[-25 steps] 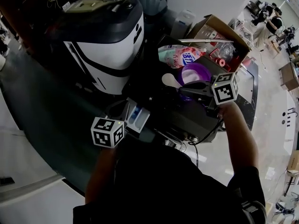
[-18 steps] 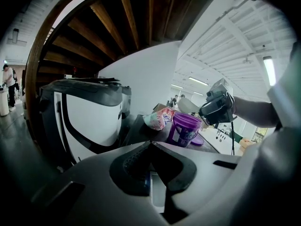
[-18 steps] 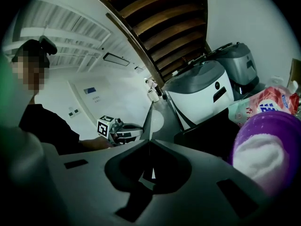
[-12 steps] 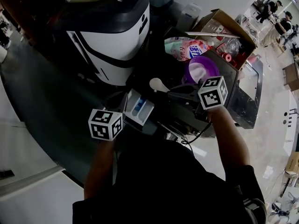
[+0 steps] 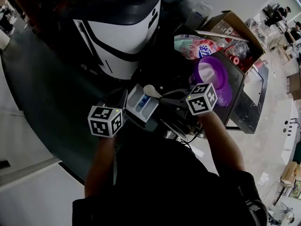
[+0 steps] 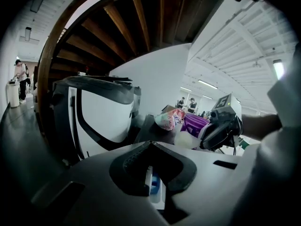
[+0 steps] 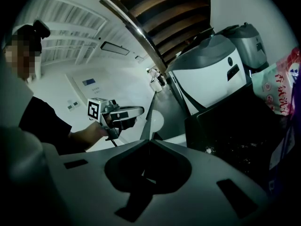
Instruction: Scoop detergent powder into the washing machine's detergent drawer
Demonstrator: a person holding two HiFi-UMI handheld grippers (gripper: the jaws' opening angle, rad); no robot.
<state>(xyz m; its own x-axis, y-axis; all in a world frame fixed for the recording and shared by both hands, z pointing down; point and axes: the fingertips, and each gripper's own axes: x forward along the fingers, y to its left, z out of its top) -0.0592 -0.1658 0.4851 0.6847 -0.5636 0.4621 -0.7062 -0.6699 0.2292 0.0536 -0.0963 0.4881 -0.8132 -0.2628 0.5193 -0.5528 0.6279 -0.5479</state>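
Note:
The white detergent drawer (image 5: 139,103), with a blue insert, lies below the white and dark washing machine (image 5: 123,29). My left gripper (image 5: 123,102) is shut on the drawer's left edge; a white and blue strip of the drawer (image 6: 151,185) shows between its jaws. My right gripper (image 5: 165,97) is shut on the handle of a white scoop (image 5: 151,90), whose bowl hangs over the drawer's right end. That scoop (image 7: 155,122) shows just past the jaw tips in the right gripper view. A purple bowl of white powder (image 5: 209,71) stands behind the right gripper.
A purple lid (image 5: 225,94) lies beside the bowl on a dark cabinet top (image 5: 242,79). A pink and blue detergent bag (image 5: 195,46) and an open cardboard box (image 5: 233,26) with bottles sit at the back right. People stand far off at the right.
My right gripper has carried the scoop leftward from the purple bowl to the drawer. The left gripper has stayed on the drawer.

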